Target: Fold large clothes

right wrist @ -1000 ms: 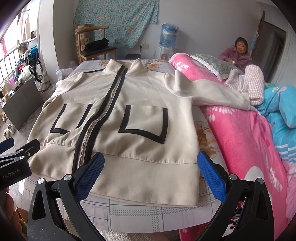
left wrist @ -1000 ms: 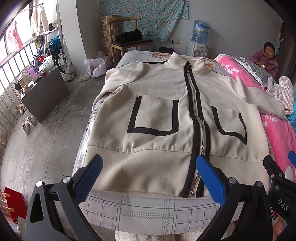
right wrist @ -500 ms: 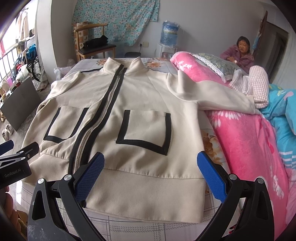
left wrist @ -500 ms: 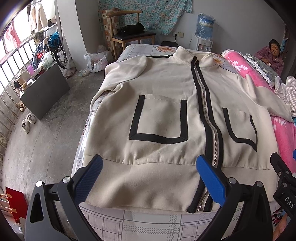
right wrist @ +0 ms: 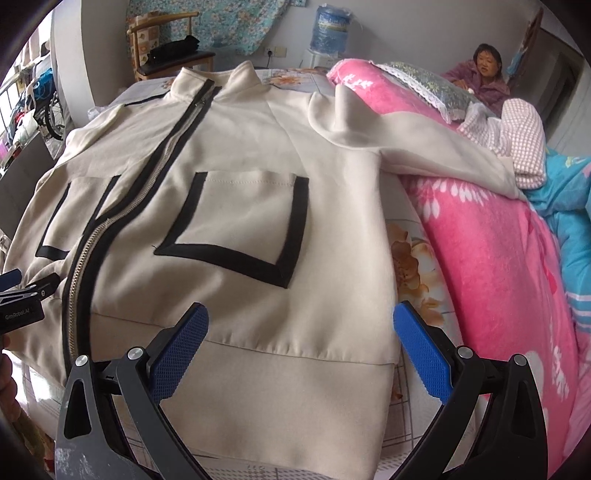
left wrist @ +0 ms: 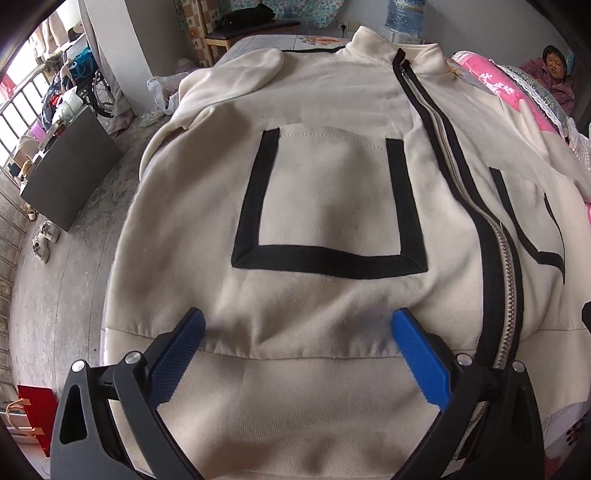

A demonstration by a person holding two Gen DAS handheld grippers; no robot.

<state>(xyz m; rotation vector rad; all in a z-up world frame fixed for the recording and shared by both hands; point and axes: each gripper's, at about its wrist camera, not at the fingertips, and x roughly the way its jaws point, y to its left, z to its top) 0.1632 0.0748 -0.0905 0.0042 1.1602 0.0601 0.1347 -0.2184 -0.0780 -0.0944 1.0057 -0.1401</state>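
Observation:
A cream zip jacket with black pocket trim lies flat, front up, on the bed; it also shows in the right wrist view. Its collar is at the far end and its hem is nearest me. My left gripper is open and empty, low over the hem band on the jacket's left half. My right gripper is open and empty, over the hem band on the right half near the jacket's side edge. The jacket's right sleeve lies out over the pink blanket. The left gripper's body shows at the left edge.
A pink floral blanket is bunched along the bed's right side, with a checked cloth and a seated person beyond. A wooden chair and water dispenser stand past the bed. The floor drops off left, with a dark cabinet.
Both grippers have moved forward and down toward the jacket's hem, which now fills much more of both views. Both stay open.

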